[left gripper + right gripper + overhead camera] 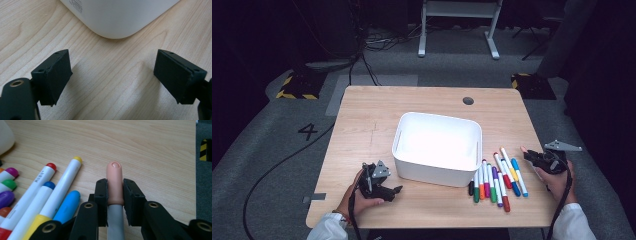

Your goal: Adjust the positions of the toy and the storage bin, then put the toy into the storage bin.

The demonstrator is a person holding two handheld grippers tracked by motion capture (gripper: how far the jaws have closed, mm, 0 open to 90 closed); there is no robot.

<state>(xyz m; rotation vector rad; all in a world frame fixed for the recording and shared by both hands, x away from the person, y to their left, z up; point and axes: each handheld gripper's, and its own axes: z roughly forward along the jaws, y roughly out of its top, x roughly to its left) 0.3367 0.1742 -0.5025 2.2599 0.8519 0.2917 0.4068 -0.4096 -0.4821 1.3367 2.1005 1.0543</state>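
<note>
A: Entry. The right gripper (115,192) is clamped on a pen with a peach cap (114,180), pads pressed to both sides where cap meets grey barrel. In the right gripper view the pen's long axis runs straight out along the jaws, cap end leading, and it looks about level with the table (362,115).

B: Location?

A: In the high view the right gripper (532,156) sits at the table's right edge, toward the near right corner, with the peach cap (523,149) pointing left and slightly away, toward the markers (497,180). The right hand (557,177) comes up from the near edge, forearm angled inward.

B: Markers?

A: They lie side by side on the table between the white bin (437,145) and the right gripper, long axes running roughly from near edge to far edge, fanned a little. The held pen is just beside the nearest blue one; contact cannot be told.

B: Left side?

A: The left gripper (394,190) rests low near the near left corner, jaws well apart with nothing between, aimed at the bin's rounded corner (115,27). The left hand (362,197) wraps its body.
</note>
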